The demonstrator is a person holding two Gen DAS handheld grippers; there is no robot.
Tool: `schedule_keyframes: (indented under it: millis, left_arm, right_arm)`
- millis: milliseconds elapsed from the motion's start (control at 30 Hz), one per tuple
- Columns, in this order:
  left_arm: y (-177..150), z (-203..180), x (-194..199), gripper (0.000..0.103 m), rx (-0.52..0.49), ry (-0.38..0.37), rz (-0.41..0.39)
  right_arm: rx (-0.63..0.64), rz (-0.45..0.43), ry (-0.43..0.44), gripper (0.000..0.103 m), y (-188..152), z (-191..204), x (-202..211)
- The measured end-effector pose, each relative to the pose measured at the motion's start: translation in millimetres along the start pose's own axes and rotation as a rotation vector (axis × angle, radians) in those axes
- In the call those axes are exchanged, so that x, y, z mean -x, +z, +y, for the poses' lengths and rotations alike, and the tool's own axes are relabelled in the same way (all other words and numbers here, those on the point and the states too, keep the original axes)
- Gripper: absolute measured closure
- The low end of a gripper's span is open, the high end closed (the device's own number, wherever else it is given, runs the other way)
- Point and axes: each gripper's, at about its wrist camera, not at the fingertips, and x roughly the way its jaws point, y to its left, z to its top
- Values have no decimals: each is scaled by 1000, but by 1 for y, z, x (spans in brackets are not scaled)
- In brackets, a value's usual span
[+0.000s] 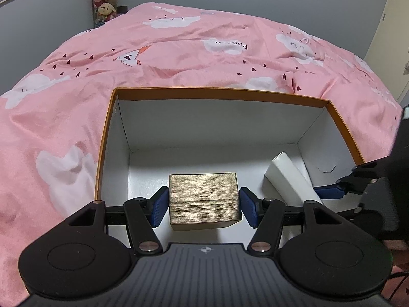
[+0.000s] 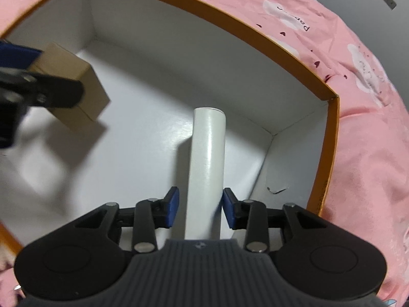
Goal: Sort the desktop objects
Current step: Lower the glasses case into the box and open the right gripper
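A gold-brown small box (image 1: 204, 200) sits between the blue pads of my left gripper (image 1: 204, 208), low inside an orange-rimmed white cardboard box (image 1: 219, 90). The pads touch its sides. The same small box (image 2: 76, 89) shows at the left of the right wrist view, with the left gripper's finger across it. A white cylinder (image 2: 208, 168) lies between the pads of my right gripper (image 2: 200, 208), inside the orange-rimmed box (image 2: 255, 30). A narrow gap shows at the left pad. The cylinder (image 1: 288, 179) and the right gripper's fingertips (image 1: 329, 192) show in the left wrist view.
The orange-rimmed box rests on a bed with a pink cloud-print quilt (image 1: 76, 102). Plush toys (image 1: 104, 0) hang at the grey wall behind the bed. A small tear (image 2: 277, 190) marks the box's right inner wall.
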Motion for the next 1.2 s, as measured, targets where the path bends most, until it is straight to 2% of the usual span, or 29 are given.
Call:
schedule_keyframes:
  millis: [233, 467, 533, 600, 833, 933, 1067, 1200]
  left_arm:
    - [0, 0, 0, 34, -4, 4, 2]
    - [0, -1, -1, 34, -20, 13, 9]
    - [0, -3, -2, 34, -26, 15, 9]
    - [1, -4, -2, 34, -32, 15, 11]
    - [1, -12, -4, 34, -57, 3, 24]
    - [2, -15, -7, 34, -67, -4, 30]
    - [3, -18, -9, 34, -75, -19, 37]
    - [2, -19, -11, 34, -81, -18, 43]
  right_arm:
    - [-70, -13, 173, 63, -8, -11, 21]
    - [-128, 1, 266, 64, -15, -16, 20]
    - [-132, -6, 268, 63, -11, -18, 17]
    - [-135, -11, 250, 53, -4, -15, 18]
    - [-95, 50, 169, 46, 9, -13, -7]
    - [-156, 65, 182, 50, 6, -23, -7]
    - [-168, 49, 134, 61, 2, -23, 3]
    - [-150, 12, 144, 59, 0, -24, 21]
